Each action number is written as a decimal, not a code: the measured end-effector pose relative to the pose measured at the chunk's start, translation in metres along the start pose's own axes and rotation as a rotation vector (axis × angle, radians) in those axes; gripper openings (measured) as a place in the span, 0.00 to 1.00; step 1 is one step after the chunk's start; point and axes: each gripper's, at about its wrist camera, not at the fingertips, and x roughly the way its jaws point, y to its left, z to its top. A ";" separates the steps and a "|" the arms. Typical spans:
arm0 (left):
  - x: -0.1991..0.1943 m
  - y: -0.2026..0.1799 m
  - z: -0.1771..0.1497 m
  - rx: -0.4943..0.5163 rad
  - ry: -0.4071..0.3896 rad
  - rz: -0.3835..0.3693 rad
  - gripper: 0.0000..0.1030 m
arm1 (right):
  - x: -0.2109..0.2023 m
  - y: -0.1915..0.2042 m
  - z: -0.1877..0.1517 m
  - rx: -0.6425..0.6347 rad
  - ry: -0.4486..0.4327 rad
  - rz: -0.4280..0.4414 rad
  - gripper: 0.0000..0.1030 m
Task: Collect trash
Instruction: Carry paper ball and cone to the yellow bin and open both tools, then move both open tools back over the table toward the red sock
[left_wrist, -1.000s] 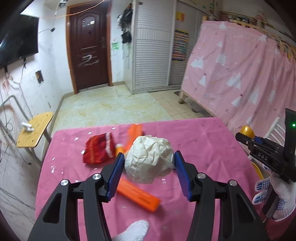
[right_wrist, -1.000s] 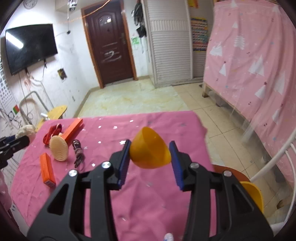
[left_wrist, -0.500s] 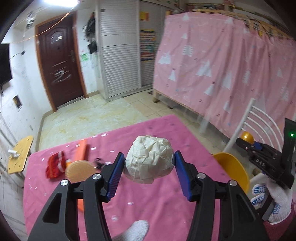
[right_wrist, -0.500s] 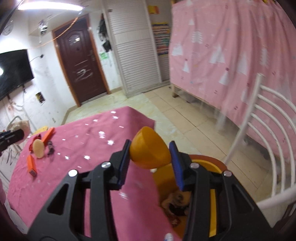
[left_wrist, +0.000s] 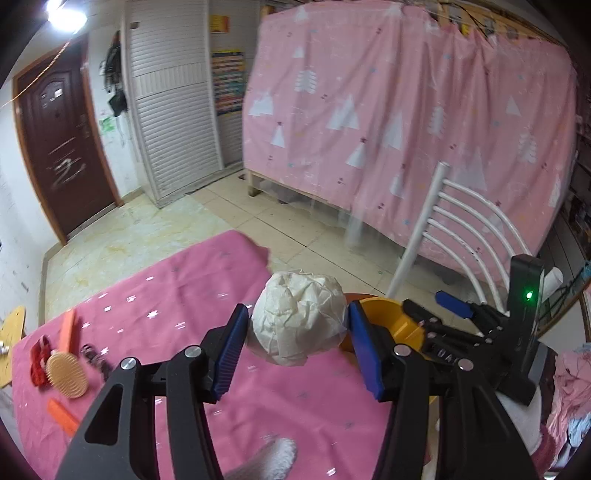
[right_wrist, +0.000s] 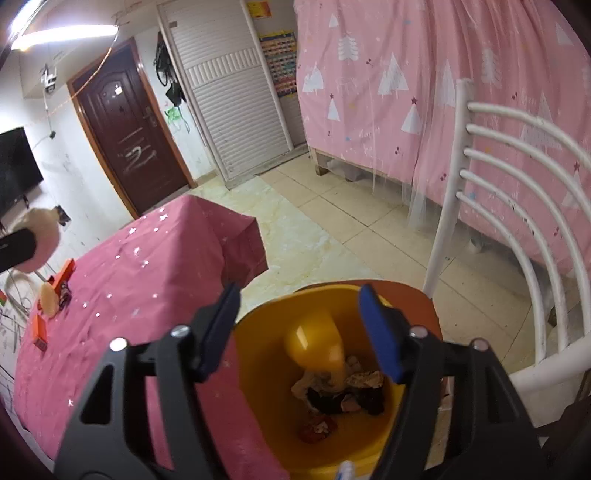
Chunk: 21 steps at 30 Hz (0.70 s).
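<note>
Left hand-held gripper (left_wrist: 297, 345), centre of frame: blue pads pinching a crumpled white paper ball (left_wrist: 299, 319) above the pink-clothed surface (left_wrist: 184, 295). Right hand-held gripper (right_wrist: 301, 326), lower centre: fingers spread, nothing between them, over the yellow bin (right_wrist: 258, 369). Inside the bin lie a yellow cup (right_wrist: 316, 343) and mixed scraps. Lettering on the right gripper's body in the left view is too blurred to read. A white "2"-like scrawl marks the brown door (right_wrist: 129, 136), upper left.

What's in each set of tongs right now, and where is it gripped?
Left tongs pinch the crumpled paper ball across its sides. Right tongs are open and empty above the yellow bin.
</note>
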 end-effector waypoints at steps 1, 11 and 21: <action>0.004 -0.007 0.001 0.005 0.004 -0.006 0.46 | 0.000 -0.003 -0.001 0.008 -0.001 0.001 0.63; 0.040 -0.071 0.009 0.072 0.040 -0.097 0.48 | -0.002 -0.054 -0.011 0.129 -0.020 0.006 0.63; 0.042 -0.077 0.009 0.061 0.051 -0.107 0.52 | -0.010 -0.052 -0.006 0.125 -0.046 0.023 0.64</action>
